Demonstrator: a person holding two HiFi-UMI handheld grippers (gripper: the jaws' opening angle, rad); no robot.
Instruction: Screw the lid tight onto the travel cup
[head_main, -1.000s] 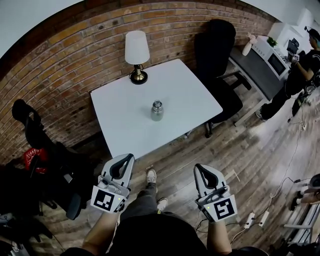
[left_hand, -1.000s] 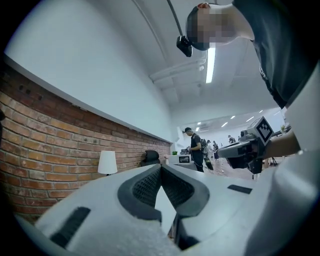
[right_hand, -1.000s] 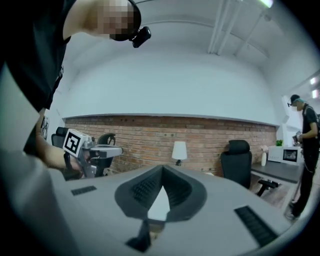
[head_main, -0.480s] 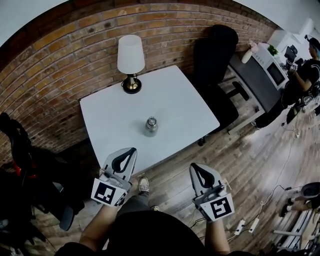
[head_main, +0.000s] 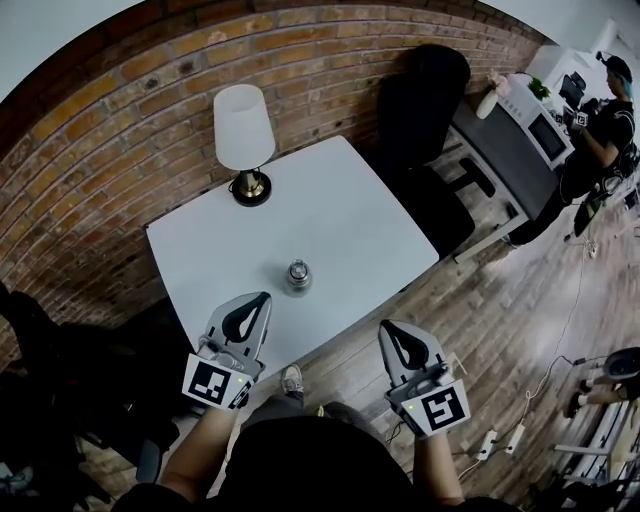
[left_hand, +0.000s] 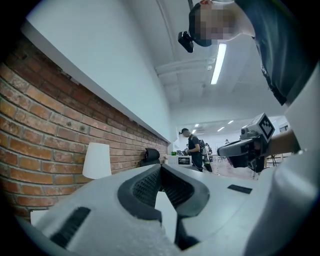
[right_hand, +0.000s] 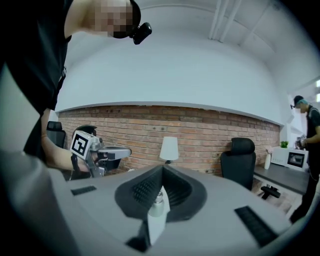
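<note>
The travel cup (head_main: 297, 277), a small steel cup with its lid on top, stands upright near the front of the white table (head_main: 350, 220). Both grippers are held short of the table's near edge, apart from the cup. My left gripper (head_main: 261, 299) is shut and empty, its tips pointing at the table just left of the cup. My right gripper (head_main: 389, 328) is shut and empty too, off the table's front right. In the right gripper view the cup (right_hand: 158, 200) shows small beyond the shut jaws.
A white-shaded lamp (head_main: 244, 145) stands at the table's far left by the brick wall. A black office chair (head_main: 425, 120) sits to the right of the table. A person (head_main: 600, 120) stands by a counter at far right. Cables and a power strip (head_main: 500, 443) lie on the wooden floor.
The table and cup have come closer to me and to both grippers. Both grippers stay shut and empty.
</note>
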